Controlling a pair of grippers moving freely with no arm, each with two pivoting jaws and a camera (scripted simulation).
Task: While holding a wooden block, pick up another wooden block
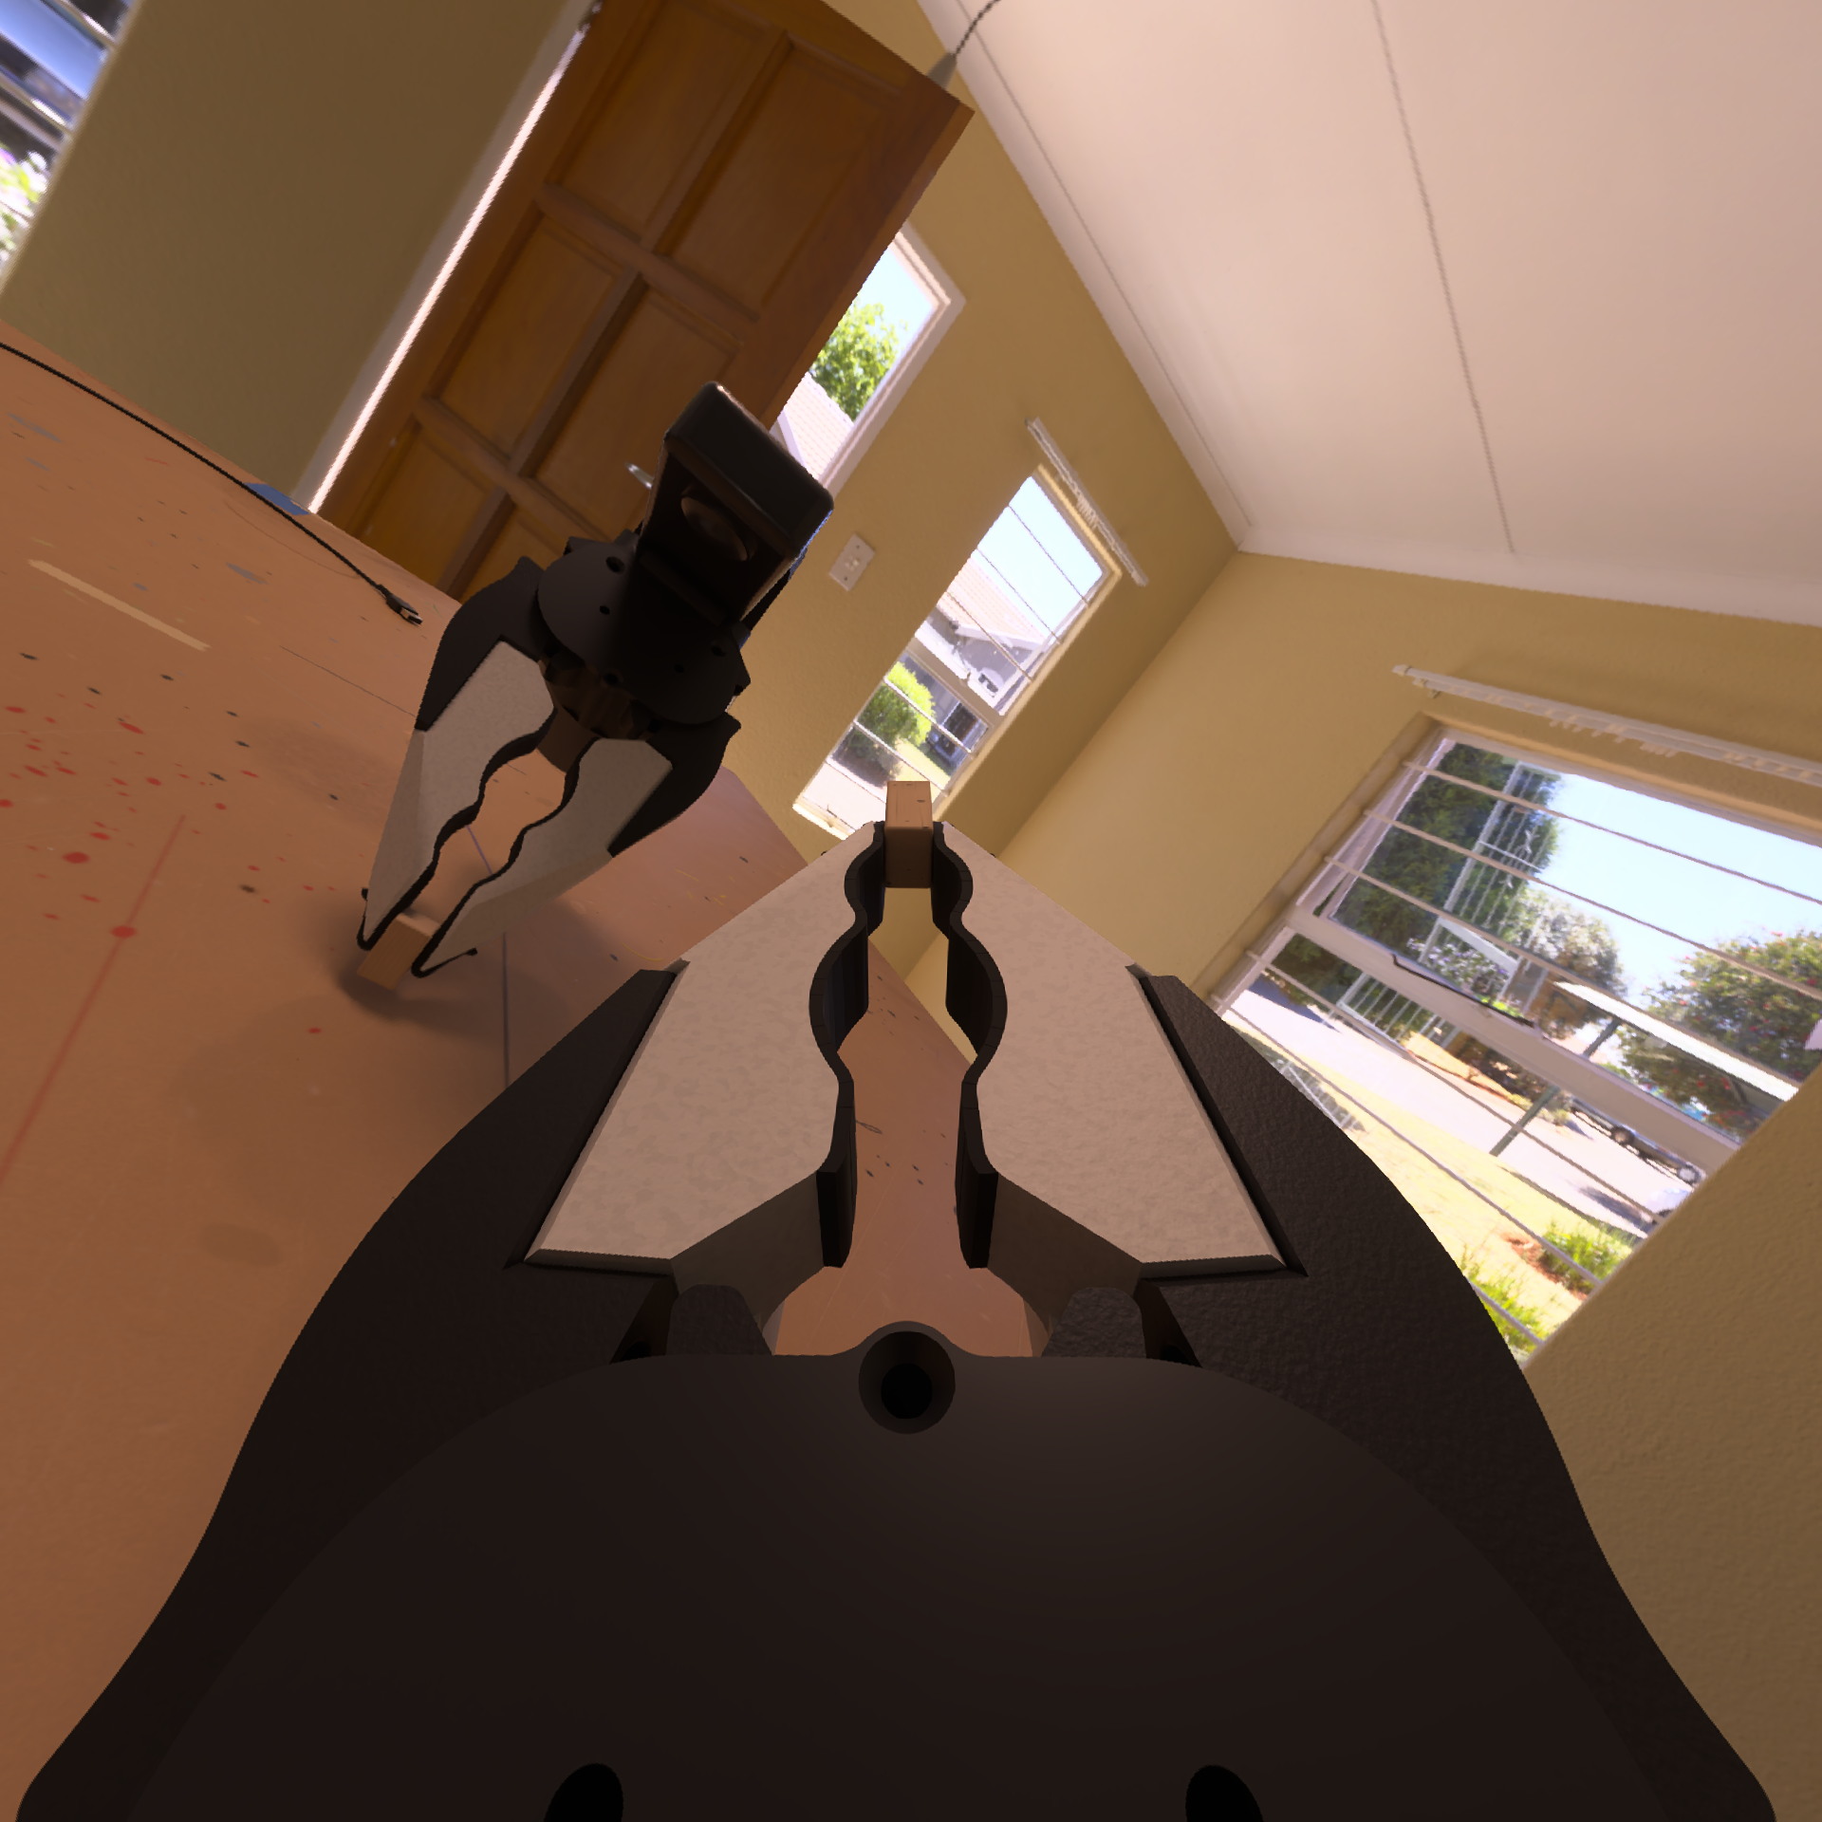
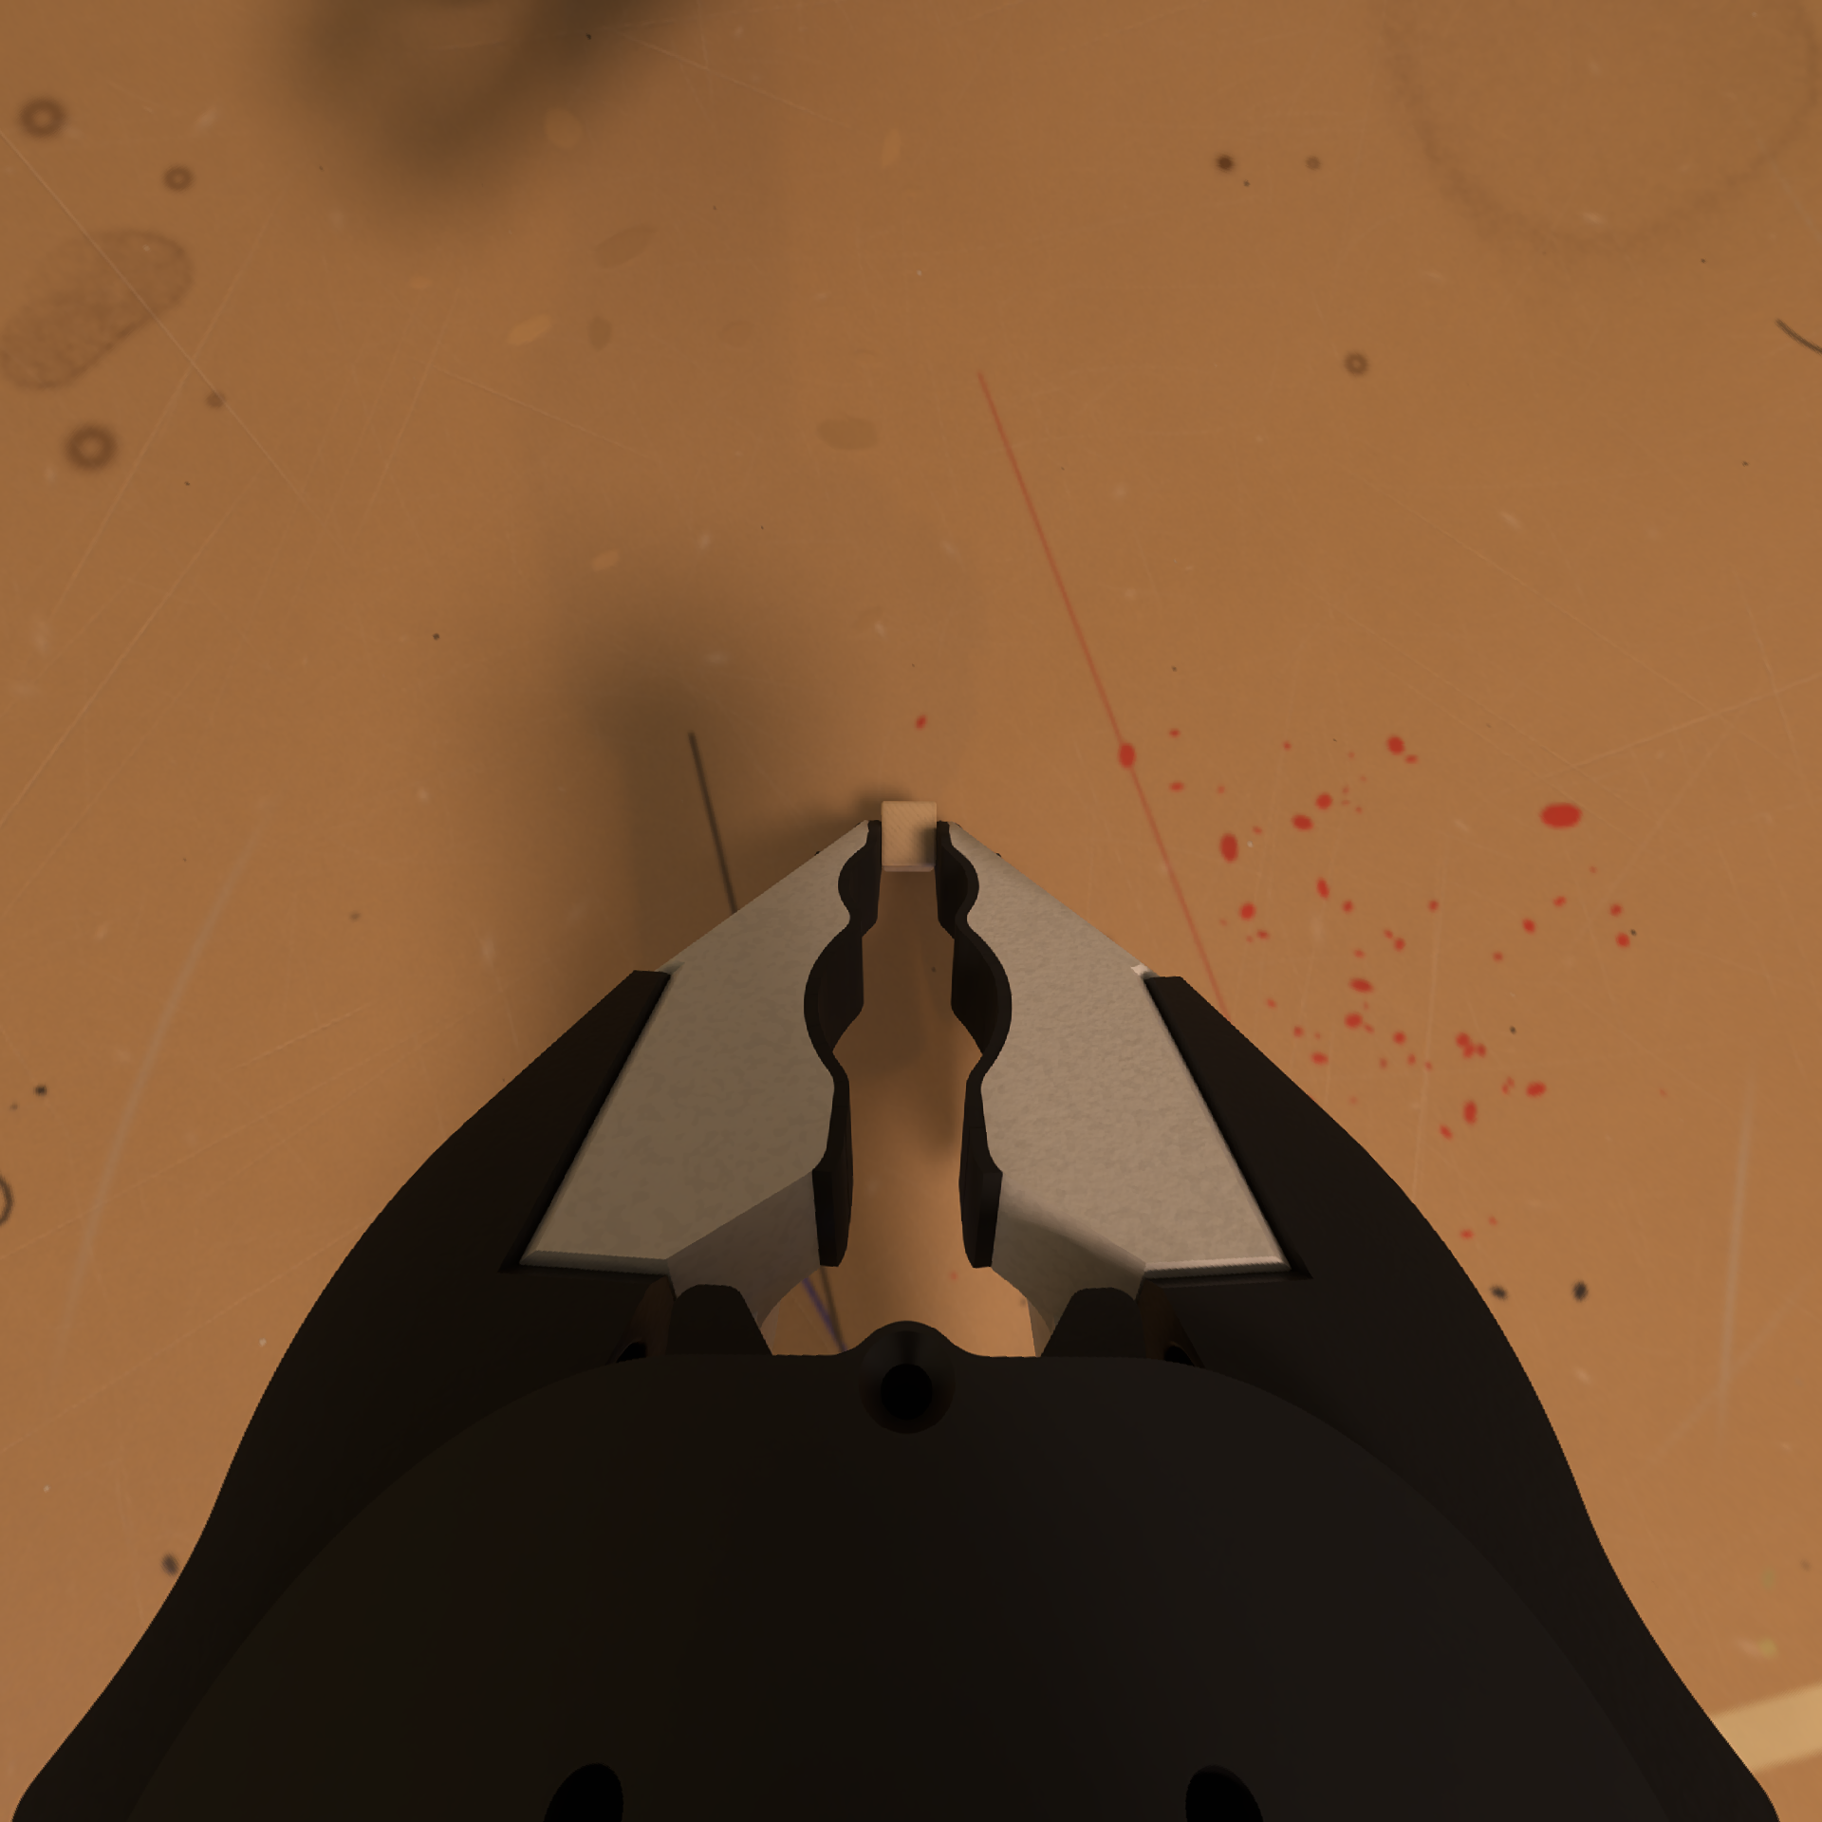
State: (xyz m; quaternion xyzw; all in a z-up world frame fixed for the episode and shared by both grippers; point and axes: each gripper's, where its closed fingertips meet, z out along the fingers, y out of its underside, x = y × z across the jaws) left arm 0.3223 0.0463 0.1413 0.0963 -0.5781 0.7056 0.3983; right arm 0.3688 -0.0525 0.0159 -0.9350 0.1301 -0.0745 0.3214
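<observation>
Up close, left gripper (image 1: 908, 856) with black body and pale finger plates, narrowed to a slim gap and clamped on a small wooden block (image 1: 908, 838) right at the fingertips. Block lifted clear of the table (image 1: 148, 1085), poking a little past the tips, seen against a yellow wall and barred windows (image 1: 1538, 946). View tilted steeply, so room leans sideways: brown panelled door (image 1: 631, 286) ahead and to the left of the gripper, white ceiling to the upper right.

Further ahead and left of the left gripper, right gripper (image 1: 414, 951) pointing down at the table, fingertips down around a second wooden block (image 1: 385, 958). That block at table level; whether resting on the surface or just off it, cannot tell from this angle. A thin black cable (image 1: 246, 493) trailing across the table beyond.

From the right wrist camera, looking straight down: right gripper (image 2: 908, 838) likewise drawn nearly together, pinching the second wooden block (image 2: 908, 834) between its very tips, one finger touching each side. Orange-brown table (image 2: 394, 592) beneath, scuffed and stained, with a scatter of red paint spots (image 2: 1380, 946) to the right of the gripper and a thin red line (image 2: 1065, 611) running diagonally ahead of it. Soft dark shadow (image 2: 670, 710) just left of the fingertips.
</observation>
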